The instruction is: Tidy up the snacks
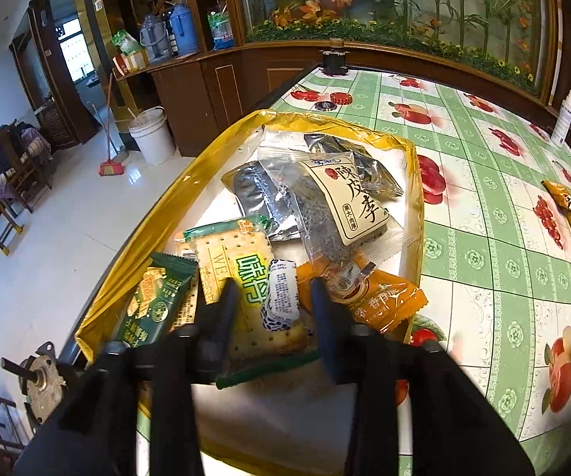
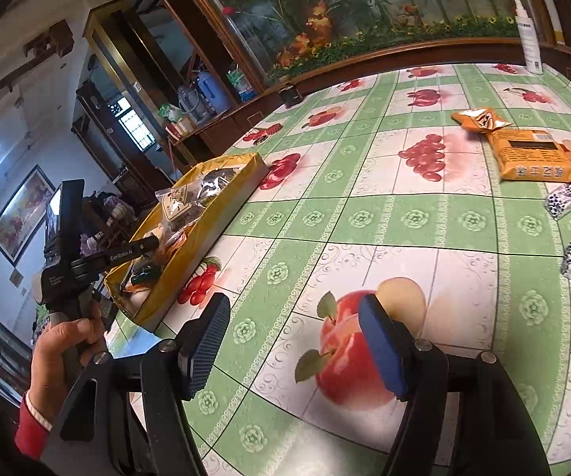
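A yellow tray [image 1: 158, 214] at the table's left edge holds several snack packets: a cracker pack [image 1: 230, 250], a green bar [image 1: 154, 301], a clear plum bag [image 1: 345, 202] and an orange packet [image 1: 384, 301]. My left gripper [image 1: 273, 297] hangs open just over the near end of the tray, with a small white-and-blue candy [image 1: 281, 293] lying between its fingers, untouched by the pads. My right gripper [image 2: 291, 317] is open and empty above the tablecloth. Two orange packets [image 2: 531, 154] and two black-and-white candies [image 2: 561, 200] lie loose at the table's right.
A white bottle [image 2: 527, 31] stands at the far right by the wooden cabinet. Bottle caps [image 1: 341, 98] and a black spool [image 1: 335, 61] sit at the table's far end. A person's hand [image 2: 67, 341] grips the left tool beside the tray [image 2: 206, 218]. Floor drops away left.
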{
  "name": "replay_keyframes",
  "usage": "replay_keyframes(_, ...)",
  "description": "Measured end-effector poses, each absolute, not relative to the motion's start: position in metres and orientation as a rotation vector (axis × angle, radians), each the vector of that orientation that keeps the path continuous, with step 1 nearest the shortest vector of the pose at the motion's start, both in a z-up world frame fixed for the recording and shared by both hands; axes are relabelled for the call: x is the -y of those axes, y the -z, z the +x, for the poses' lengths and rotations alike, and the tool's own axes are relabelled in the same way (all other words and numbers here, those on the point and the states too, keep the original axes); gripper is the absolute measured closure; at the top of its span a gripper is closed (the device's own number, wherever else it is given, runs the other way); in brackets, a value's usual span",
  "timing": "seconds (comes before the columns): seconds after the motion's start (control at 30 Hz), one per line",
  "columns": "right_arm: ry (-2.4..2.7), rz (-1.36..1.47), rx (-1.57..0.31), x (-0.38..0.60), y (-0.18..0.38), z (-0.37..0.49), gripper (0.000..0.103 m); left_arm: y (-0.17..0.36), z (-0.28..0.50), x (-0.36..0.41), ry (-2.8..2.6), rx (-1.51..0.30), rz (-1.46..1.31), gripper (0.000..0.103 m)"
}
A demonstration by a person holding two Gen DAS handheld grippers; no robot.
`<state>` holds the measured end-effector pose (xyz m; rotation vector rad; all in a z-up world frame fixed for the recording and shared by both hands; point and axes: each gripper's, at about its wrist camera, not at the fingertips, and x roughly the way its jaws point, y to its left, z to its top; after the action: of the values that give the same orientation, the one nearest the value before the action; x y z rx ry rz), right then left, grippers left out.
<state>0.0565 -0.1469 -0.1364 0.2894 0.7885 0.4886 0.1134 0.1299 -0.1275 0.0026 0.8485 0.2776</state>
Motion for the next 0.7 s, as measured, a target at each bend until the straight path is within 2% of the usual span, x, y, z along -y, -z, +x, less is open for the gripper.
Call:
replay_keyframes(0.07, -0.488, 0.295, -0.779, 0.151, 0.134, 0.054, 0.031, 0.123, 0.109, -0.127, -0.289, -0.827, 0.016, 0.029)
replay_keyframes(0.1, -0.488, 0.297, -0.775, 0.152, 0.133, 0.051, 0.031, 0.121, 0.107, -0.126, -0.295, -0.816, 0.023, 0.026)
replay_keyframes(0.7, -0.397, 0.318, -0.725, 0.205, 0.129, 0.028, 0.031, 0.107, 0.089, -0.081, -0.186, -0.804, 0.024, 0.025)
